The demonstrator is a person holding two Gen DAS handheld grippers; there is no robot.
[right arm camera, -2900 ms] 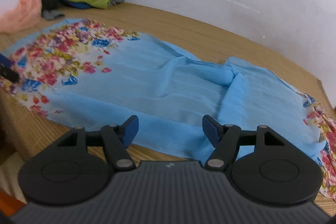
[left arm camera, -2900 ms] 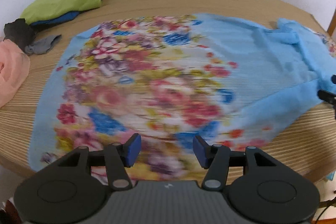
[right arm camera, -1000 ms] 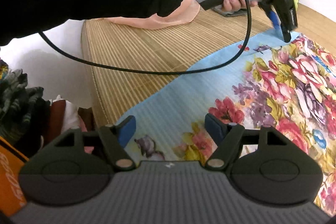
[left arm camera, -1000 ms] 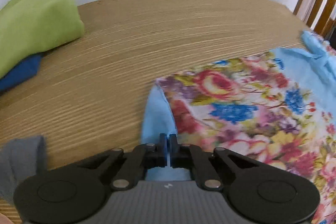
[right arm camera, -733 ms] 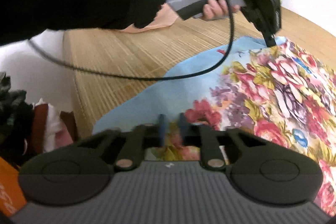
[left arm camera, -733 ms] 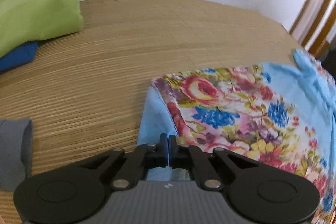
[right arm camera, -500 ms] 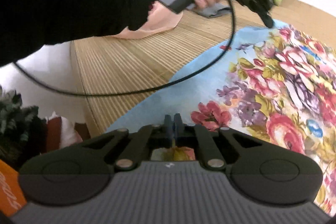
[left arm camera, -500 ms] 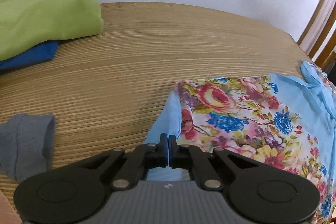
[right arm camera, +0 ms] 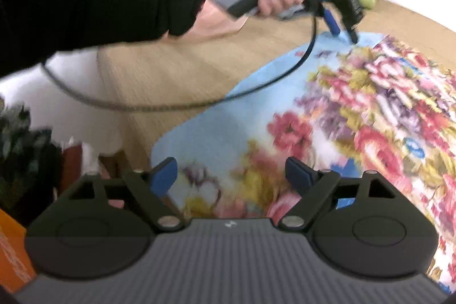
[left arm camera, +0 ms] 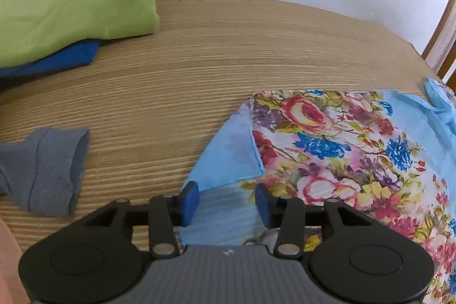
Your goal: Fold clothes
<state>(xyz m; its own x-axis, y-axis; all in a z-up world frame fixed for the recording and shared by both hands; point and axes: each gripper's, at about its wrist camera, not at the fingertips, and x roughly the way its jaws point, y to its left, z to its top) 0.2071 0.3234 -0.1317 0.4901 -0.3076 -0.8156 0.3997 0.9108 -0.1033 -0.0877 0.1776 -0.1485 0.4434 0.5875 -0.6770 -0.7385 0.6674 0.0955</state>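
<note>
A light-blue cloth with a floral print (left arm camera: 336, 150) lies spread on the wooden table (left arm camera: 199, 70); its corner is folded over, showing plain blue (left arm camera: 230, 158). My left gripper (left arm camera: 226, 202) is open just over that corner, holding nothing. In the right wrist view the same floral cloth (right arm camera: 370, 116) covers the table, and my right gripper (right arm camera: 230, 175) is open above its near edge, empty. The left gripper (right arm camera: 343, 30) also shows there, held in a hand at the cloth's far corner.
A folded green garment (left arm camera: 74, 7) lies on a dark blue one (left arm camera: 57, 61) at the back left. A grey sleeve (left arm camera: 42, 164) lies at the left. A chair back (left arm camera: 444, 33) stands at the right. The table's edge (right arm camera: 119, 110) and a cable (right arm camera: 199, 101) show.
Both grippers were shut on corners of the cloth half a second ago and have opened, letting the cloth go. The cloth now lies flat on the table.
</note>
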